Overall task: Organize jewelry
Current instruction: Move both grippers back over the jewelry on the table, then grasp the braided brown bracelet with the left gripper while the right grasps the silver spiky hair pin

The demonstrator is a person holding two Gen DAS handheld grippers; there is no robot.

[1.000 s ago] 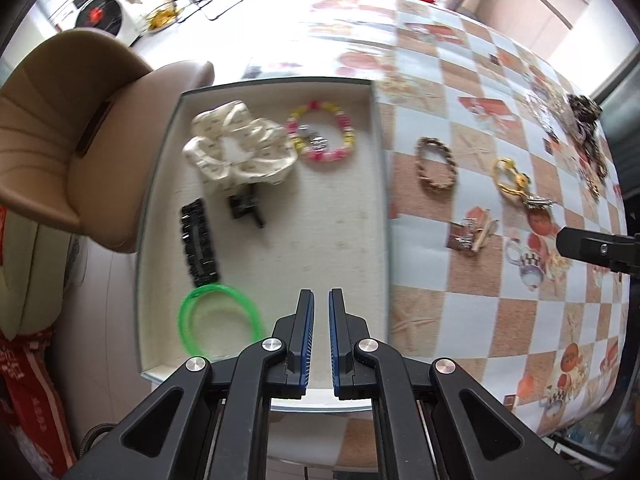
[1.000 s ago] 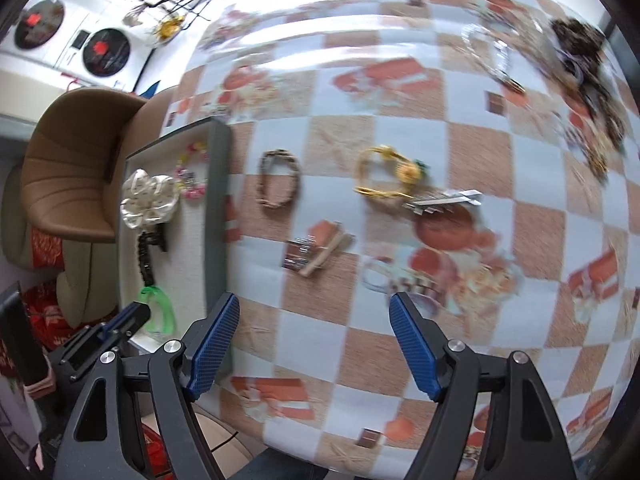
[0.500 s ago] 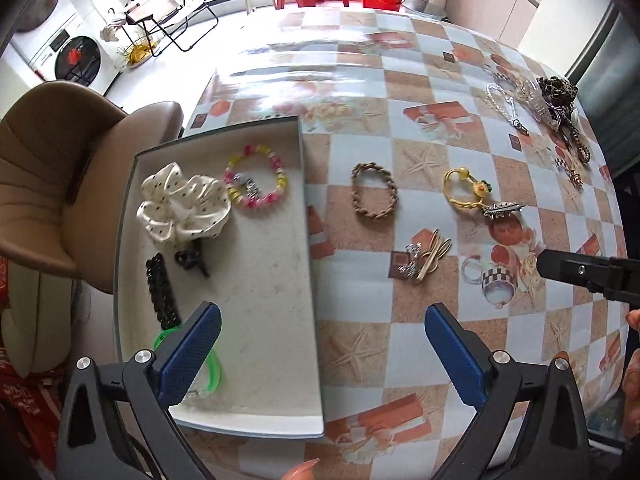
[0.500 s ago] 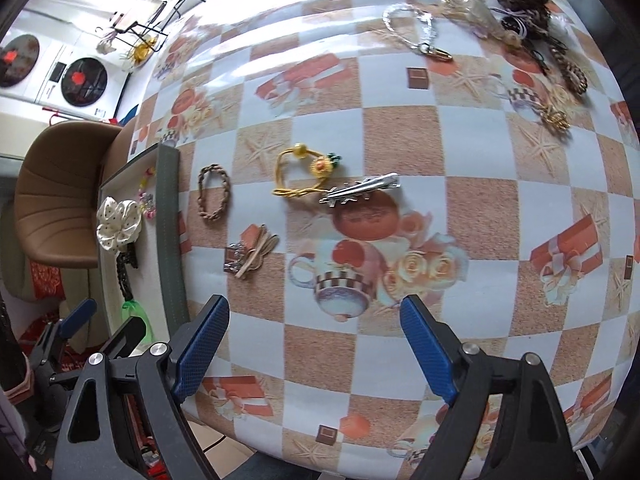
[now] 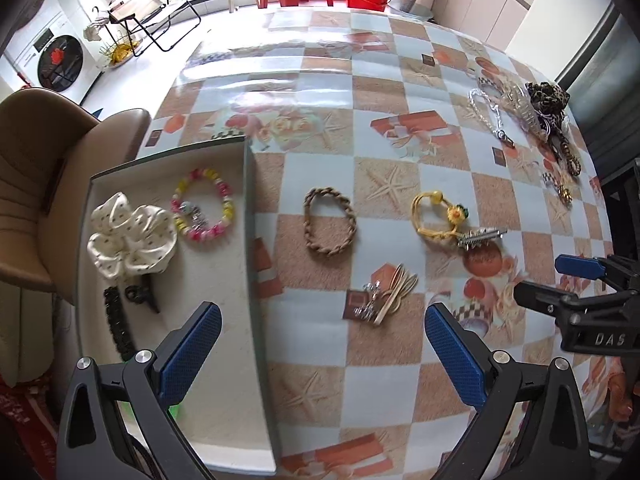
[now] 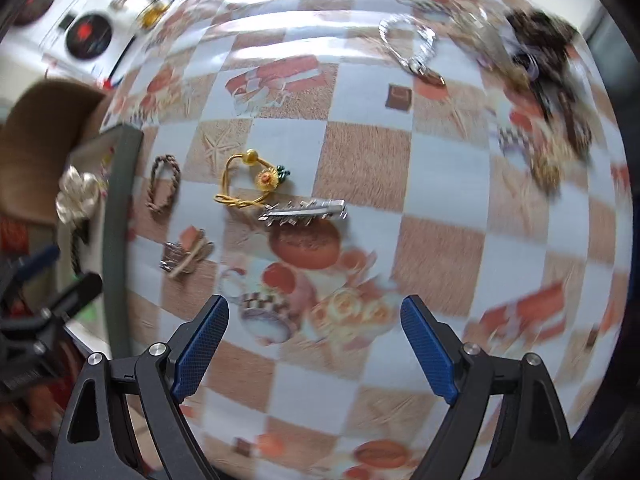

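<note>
A pale tray (image 5: 250, 240) at the table's left holds a white dotted scrunchie (image 5: 128, 240), a beaded bracelet (image 5: 204, 208), a black claw clip (image 5: 140, 296) and a green bangle (image 5: 174, 410), partly hidden behind my finger. On the checked tablecloth lie a braided brown bracelet (image 5: 330, 222), a yellow flower hair tie (image 5: 434, 212), a silver hair clip (image 5: 480, 236) and a beige clip bundle (image 5: 386, 296). My left gripper (image 5: 320, 320) is open and empty, straddling the tray's right wall. My right gripper (image 6: 314, 308) hangs open and empty, just short of the silver hair clip (image 6: 304, 212).
A heap of dark and leopard-print hair ties (image 5: 544, 108) and a silver chain (image 5: 488, 116) lie at the far right of the table. A brown padded chair (image 5: 48, 168) stands left of the tray. The right wrist view is blurred by motion.
My left gripper went from shut to wide open and shifted right, from over the tray to its right wall. The right gripper moved right across the table and its jaws widened slightly.
</note>
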